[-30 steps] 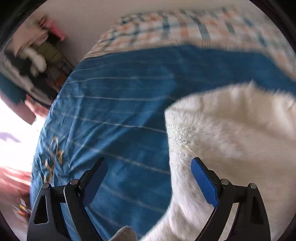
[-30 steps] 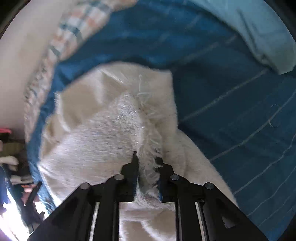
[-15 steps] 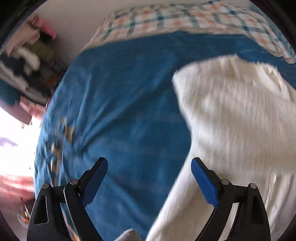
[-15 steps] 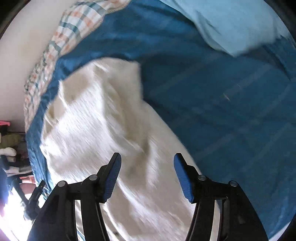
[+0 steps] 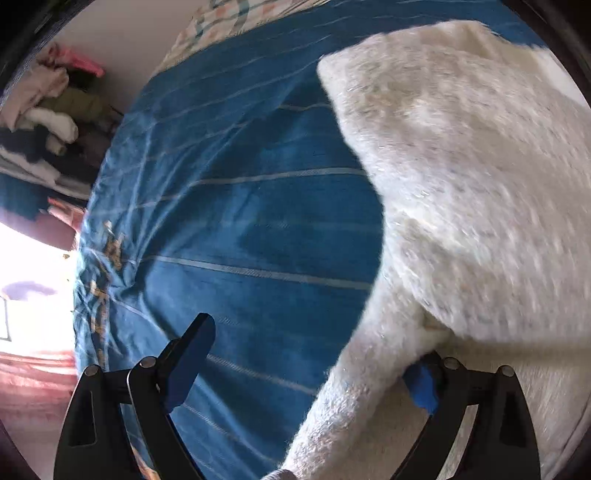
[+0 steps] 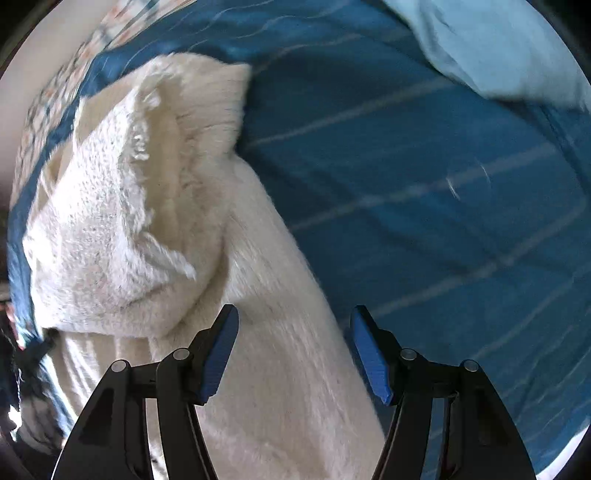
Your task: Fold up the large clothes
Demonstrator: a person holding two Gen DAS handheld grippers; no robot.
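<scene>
1. Bed (image 5: 240, 229) under a blue cover with thin pale stripes fills both views; a checked quilt (image 5: 229, 22) lies along its far edge against a plain wall
2. Fluffy cream sweater (image 6: 155, 206) lies on the bed, bunched into a thick mound at its far end with a long flat part running back toward the cameras
3. Pale blue cloth (image 6: 509, 44) sits at the bed's far right corner in the right wrist view, well apart from the sweater
4. Past the bed's left edge, a pile of clothes (image 5: 48, 107) is stacked by the wall, and strong light washes out the floor there
5. Left gripper (image 5: 310, 365) has its jaws wide apart: the left finger hangs over bare blue cover, the right finger is partly hidden under the sweater's edge, which drapes over it
6. Right gripper (image 6: 295, 354) is spread open over the sweater's flat part, its right finger near the garment's right edge; whether either finger touches the cloth cannot be told
7. Bare cover stretches left of the sweater toward the bed's left edge, and right of it toward the pale blue cloth
</scene>
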